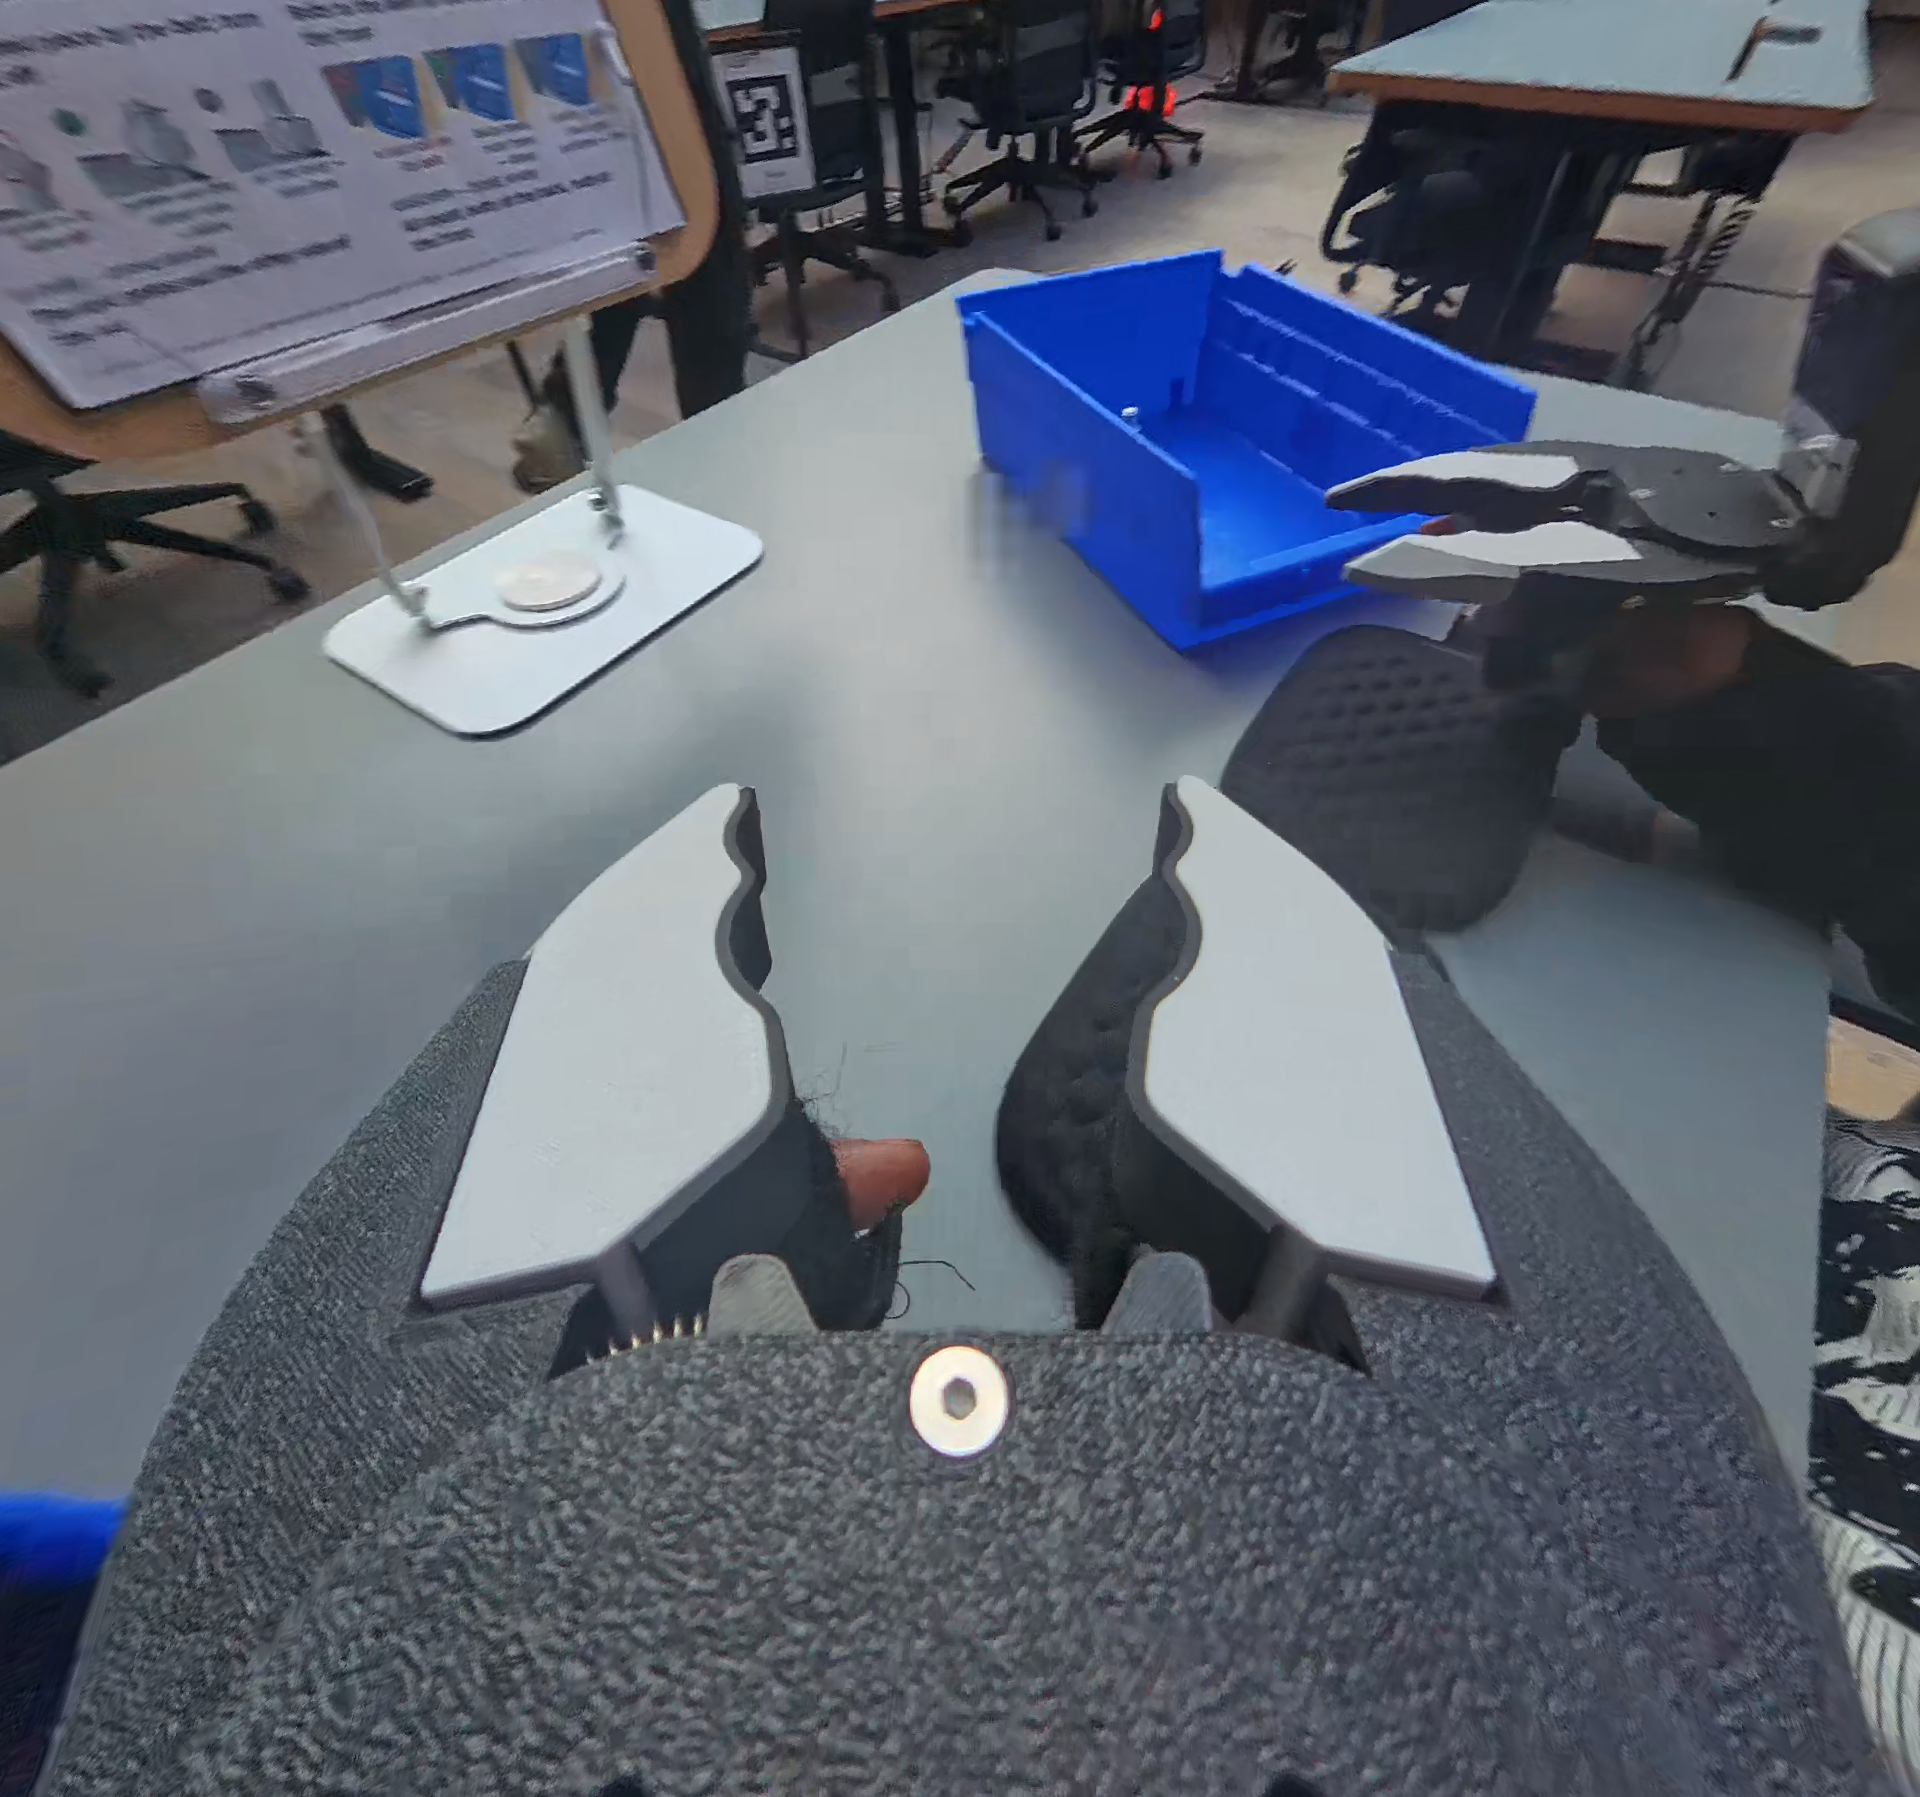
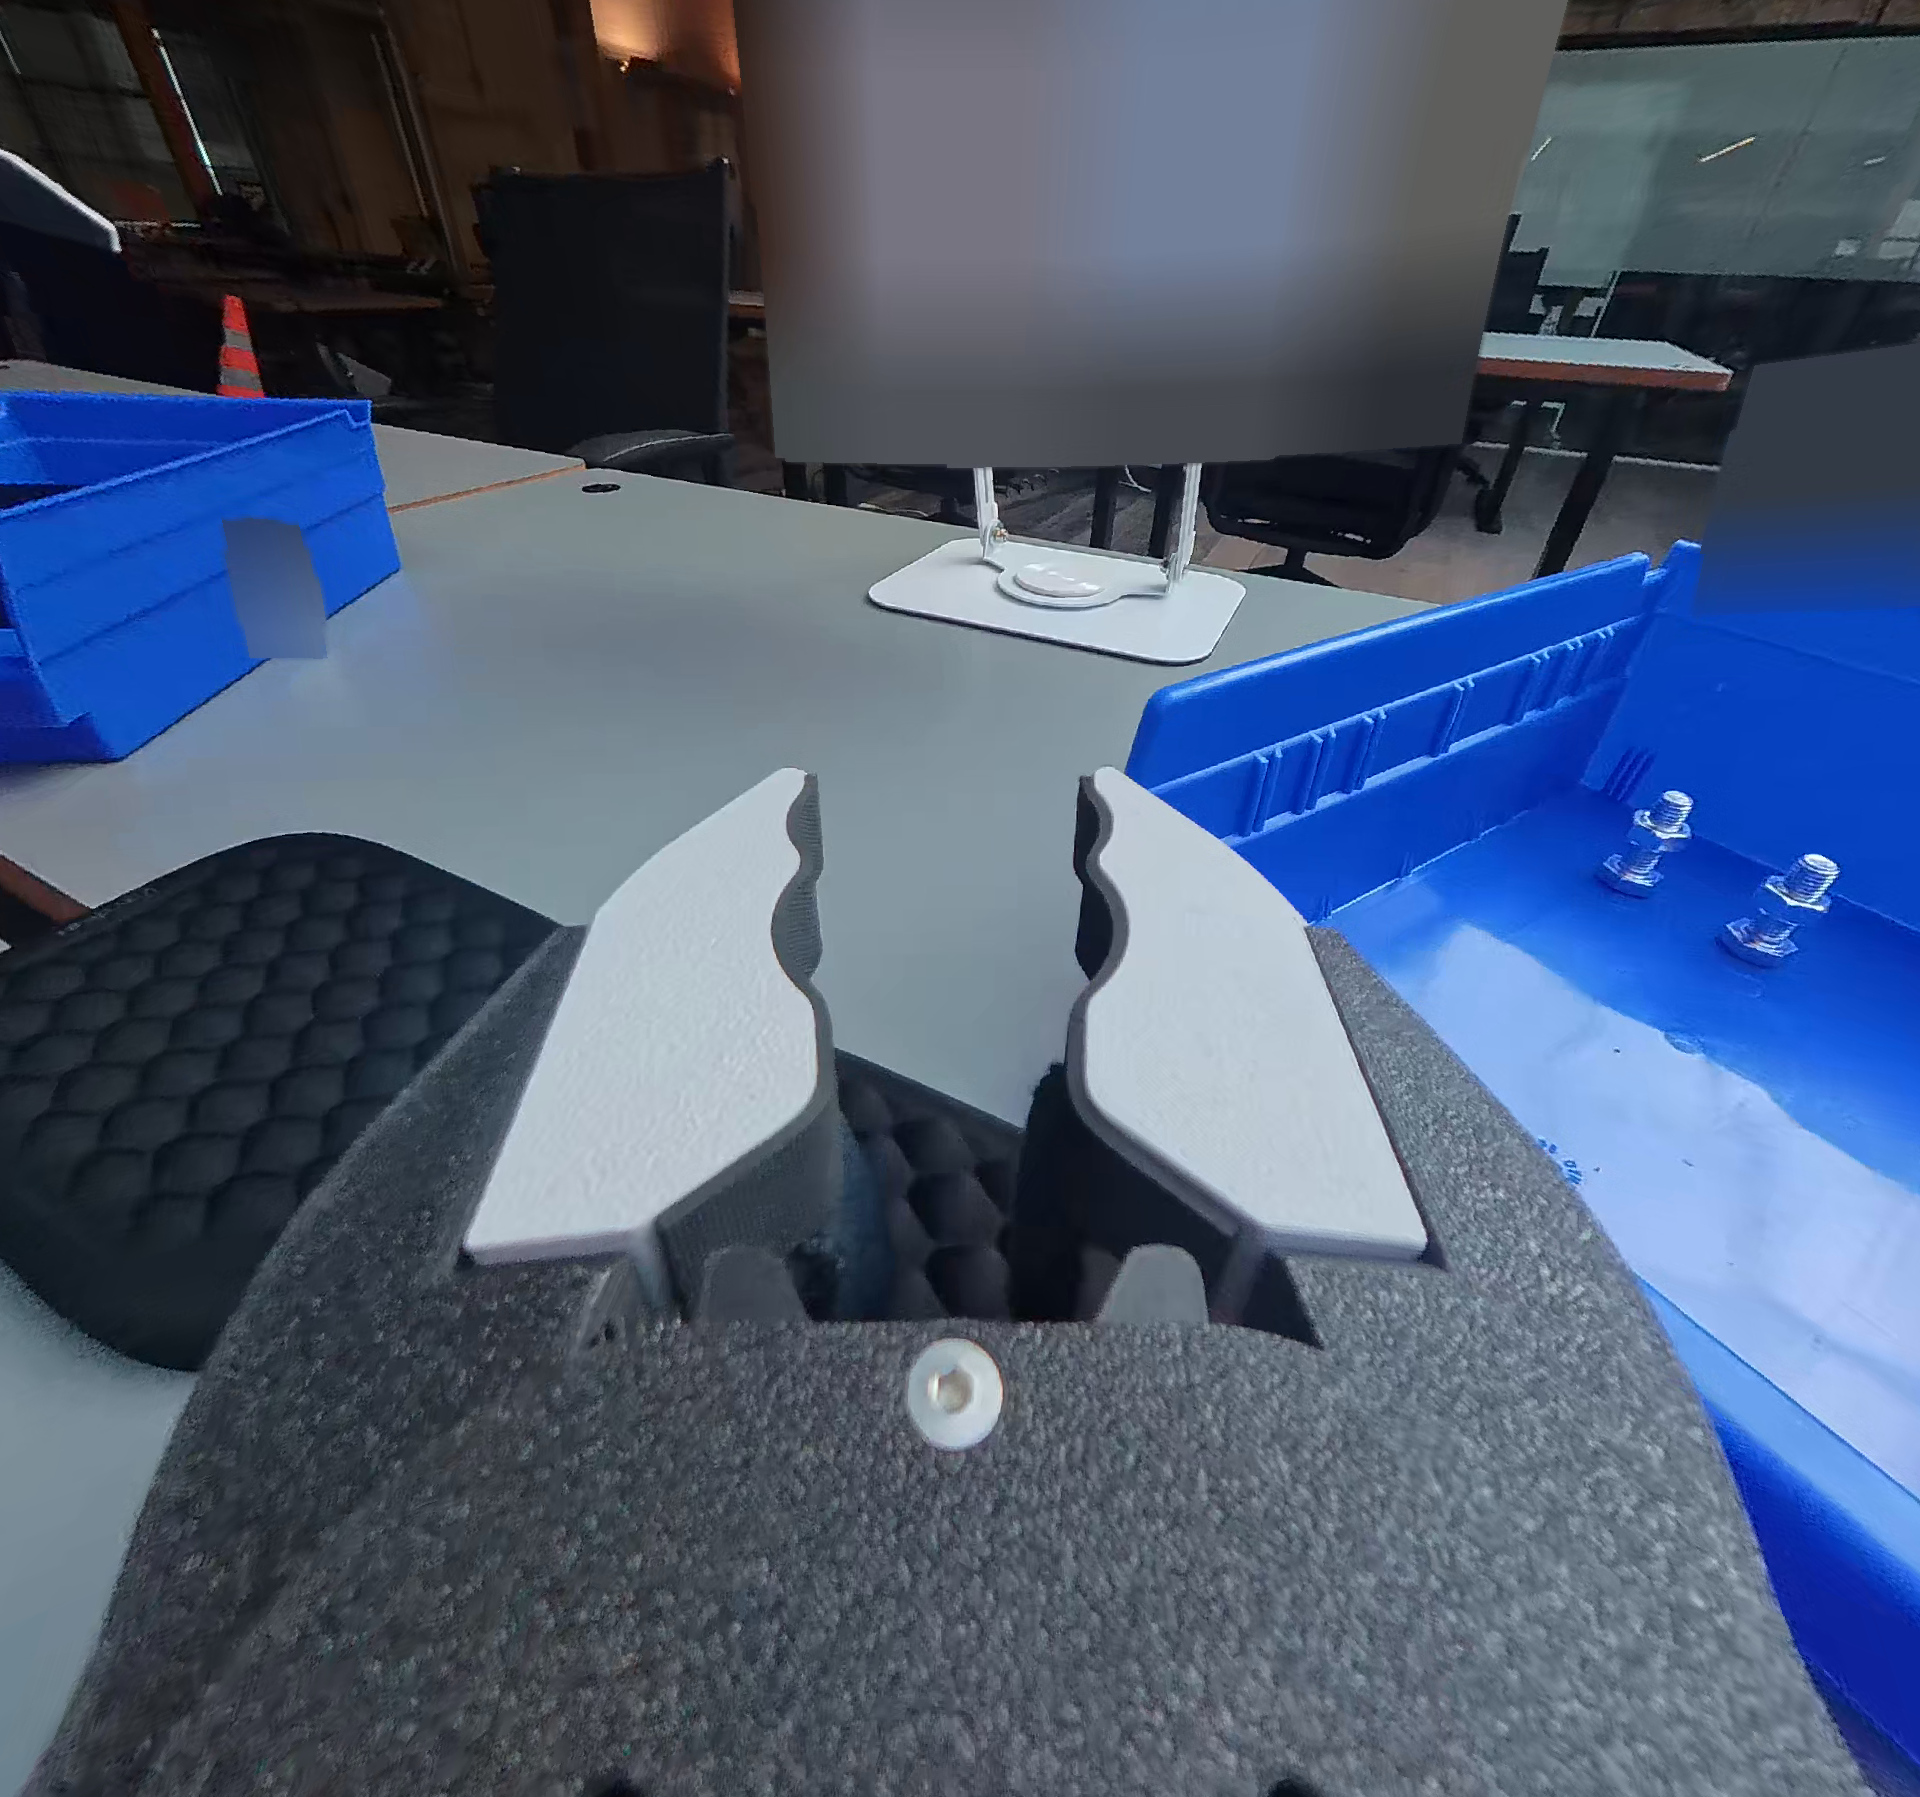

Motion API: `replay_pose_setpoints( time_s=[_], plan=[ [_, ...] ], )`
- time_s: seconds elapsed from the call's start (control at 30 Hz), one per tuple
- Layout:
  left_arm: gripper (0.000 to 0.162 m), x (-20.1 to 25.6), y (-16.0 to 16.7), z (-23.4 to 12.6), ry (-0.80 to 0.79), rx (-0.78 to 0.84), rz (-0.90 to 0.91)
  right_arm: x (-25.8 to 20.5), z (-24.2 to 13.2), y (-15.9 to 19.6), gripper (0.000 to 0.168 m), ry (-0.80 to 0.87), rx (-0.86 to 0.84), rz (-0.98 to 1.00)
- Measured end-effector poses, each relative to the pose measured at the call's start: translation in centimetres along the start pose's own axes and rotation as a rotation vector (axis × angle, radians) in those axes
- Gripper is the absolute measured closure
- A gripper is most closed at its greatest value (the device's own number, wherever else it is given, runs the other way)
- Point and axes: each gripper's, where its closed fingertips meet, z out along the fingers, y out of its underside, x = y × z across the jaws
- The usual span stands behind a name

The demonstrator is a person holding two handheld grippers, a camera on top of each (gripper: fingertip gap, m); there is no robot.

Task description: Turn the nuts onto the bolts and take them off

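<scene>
With its two fingers spread wide, my left gripper point(image 1: 961, 791) holds nothing and hangs over bare grey table point(image 1: 914, 708). Its finger plates are flat, pale grey and wavy along the inner edges, backed with dark padding, and set in a rough black speckled body. Ahead to the left stands a white metal stand point(image 1: 540, 594) carrying a sheet of printed instructions point(image 1: 312, 116). Ahead to the right sits a blue plastic bin point(image 1: 1226, 417) with ribbed walls and what looks like a small silver fastener on its floor; a black honeycomb-textured pad point(image 1: 1371, 771) lies nearer.

My right gripper point(image 2: 948, 776) is open too, somewhat less wide, and empty, touching nothing I can see. To its left the honeycomb pad point(image 2: 208, 1051) lies on the table, with a blue bin point(image 2: 177, 563) farther off. Just to its right sits a second blue bin point(image 2: 1382, 760), glossy inside. Two silver bolts point(image 2: 1714, 880) stand upright on that bin's floor, each with hex nuts point(image 2: 1662, 825) threaded on, ahead and to the right of the fingertips, apart from them.
</scene>
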Motion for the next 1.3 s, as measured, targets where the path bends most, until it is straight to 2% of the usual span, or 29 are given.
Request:
replay_pose_setpoints(
  time_s=[0.23, 0.33, 0.5, 0.63, 0.83, 1.3],
  plan=[
    [0.101, -14.4, 1.3, -10.4, -0.419, -0.308, -0.003, 0.2, 0.1, 0.1, 0.123, -0.013, 0.0, 0.04],
    [0.106, -18.8, 3.0, -13.3, -0.512, -0.469, -0.056, 0.2, 0.0, 0.0, 0.124, -0.008, 0.01, 0.038],
    [0.115, -24.1, 9.9, -16.6, -0.581, -0.849, -0.208, 0.3, -0.1, -0.1, 0.124, -0.013, 0.021, 0.049],
    [0.12, -26.0, 14.8, -17.2, -0.567, -1.029, -0.332, 0.4, -0.2, -0.1, 0.125, -0.016, 0.027, 0.067],
    [0.13, -28.0, 19.0, -17.5, -0.567, -1.136, -0.448, 0.5, -0.1, 0.0, 0.125, -0.027, 0.027, 0.084],
    [0.139, -29.6, 21.9, -17.8, -0.561, -1.134, -0.568, 0.7, -0.3, -0.2, 0.127, -0.022, 0.042, 0.093]
  ],
)
